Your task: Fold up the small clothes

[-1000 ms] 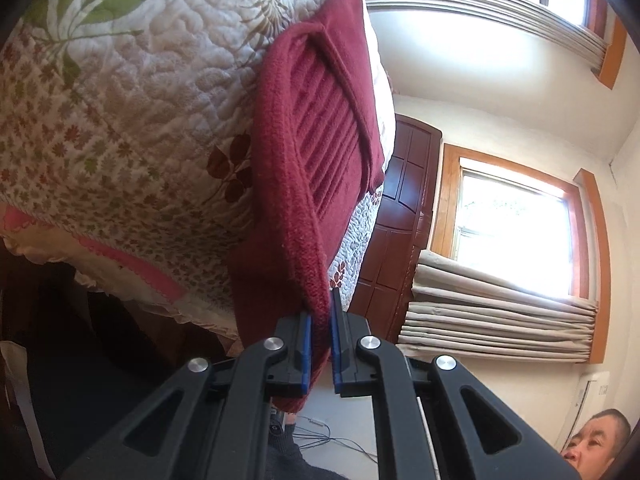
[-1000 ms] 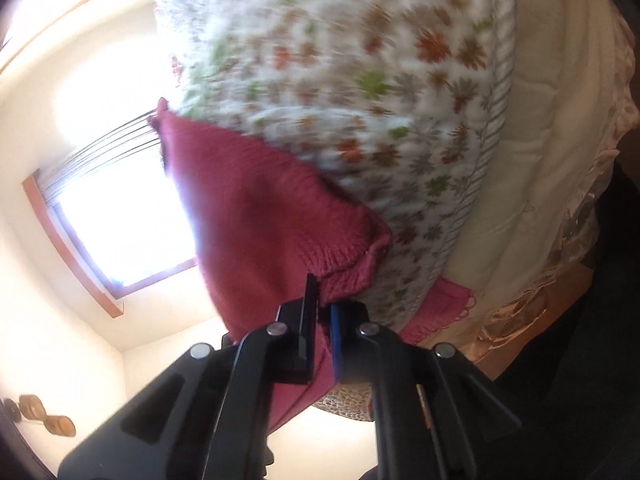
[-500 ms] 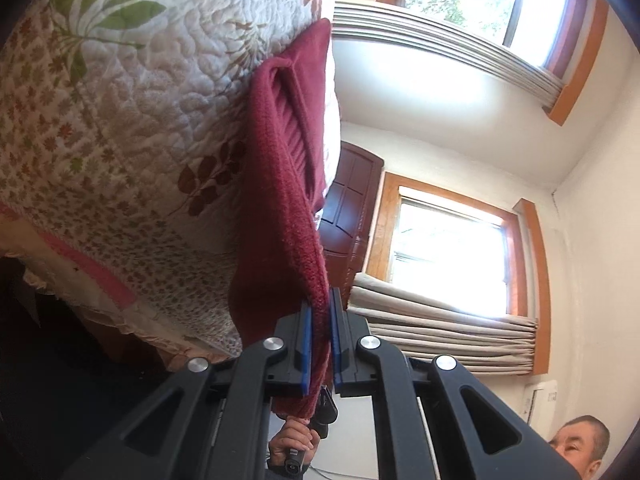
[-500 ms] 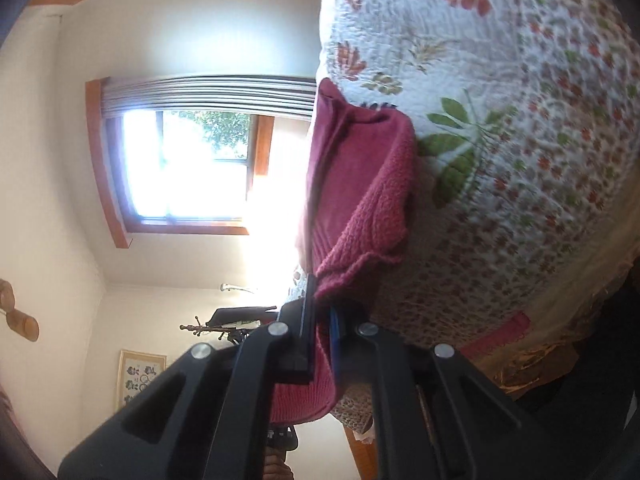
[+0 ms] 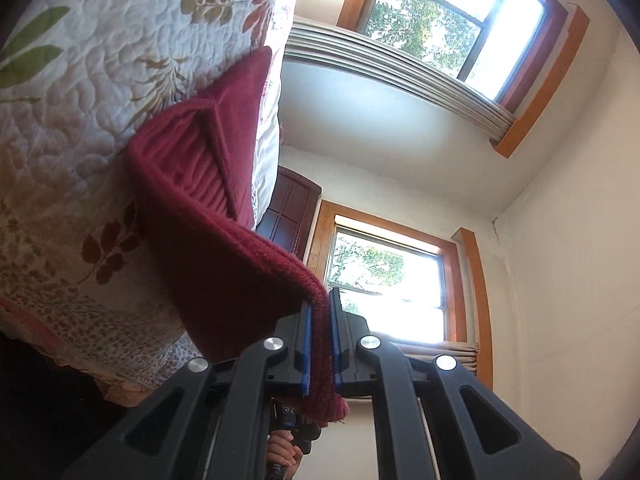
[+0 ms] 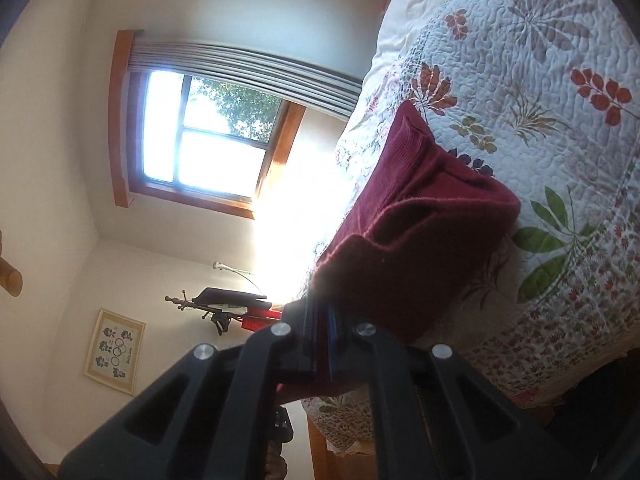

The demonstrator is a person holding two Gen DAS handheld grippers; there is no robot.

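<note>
A dark red knitted garment [image 5: 208,216] lies partly on the leaf-patterned quilt [image 5: 80,92] of a bed. Its near edge is lifted off the quilt. My left gripper [image 5: 319,308] is shut on one corner of that edge, with the knit bunched between the blue pads. In the right wrist view the same garment [image 6: 416,216] rises from the quilt [image 6: 540,80] to my right gripper [image 6: 322,308], which is shut on the other corner. The far part of the garment, ribbed and folded over, rests on the bed.
The bed's edge and frilled valance [image 5: 60,344] drop away below the quilt. Behind are two wood-framed windows [image 5: 384,292] with raised blinds, a dark door [image 5: 288,208], a coat stand [image 6: 216,308] and a framed picture [image 6: 114,350]. A hand [image 5: 284,456] shows beneath the left gripper.
Both grippers have swung upward and across with the garment's edge, pulling it higher off the quilt; more wall and window fills both views. Both grips have held.
</note>
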